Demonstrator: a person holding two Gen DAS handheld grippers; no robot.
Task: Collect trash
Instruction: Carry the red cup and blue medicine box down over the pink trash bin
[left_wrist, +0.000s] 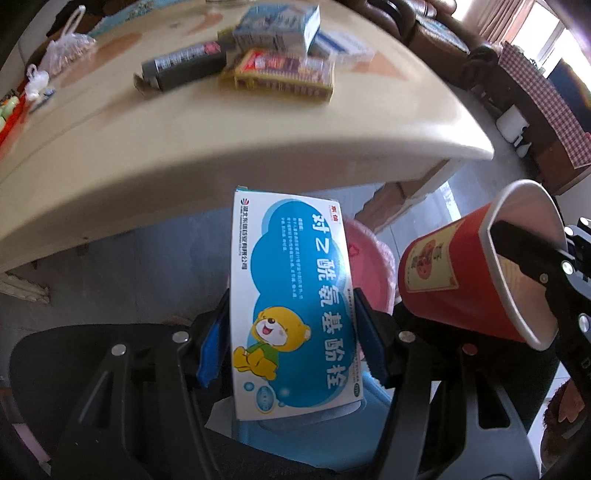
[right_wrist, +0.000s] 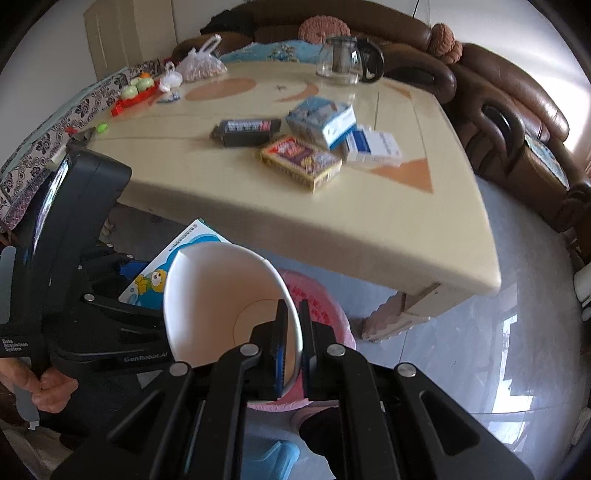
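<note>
Surface (right_wrist: 369, 229) edge close ahead of my fingers; boxes (right_wrist: 301, 162) crowd its middle; bare floor (right_wrist: 498, 332) right, passable.

- Table (right_wrist: 369, 229): fills the far half of both views.
- Flat carton (right_wrist: 300, 161): on the table, nearest the front edge of a cluster.
- Long box (right_wrist: 246, 131): left of the flat carton, lying on its side.
- Upper box (right_wrist: 320, 119): behind the flat carton, resting partly on a lower box (right_wrist: 373, 147) to its right.
- Glass pot (right_wrist: 343, 61): at the far table edge.
- Tied bags (right_wrist: 199, 61): far left corner.
- Sofa (right_wrist: 517, 110): behind and right of the table.
- Bin (right_wrist: 325, 314): on the floor before the table.
- Medicine box (left_wrist: 291, 306) and paper cup (left_wrist: 480, 269): side by side over the bin, box on the left.
</note>
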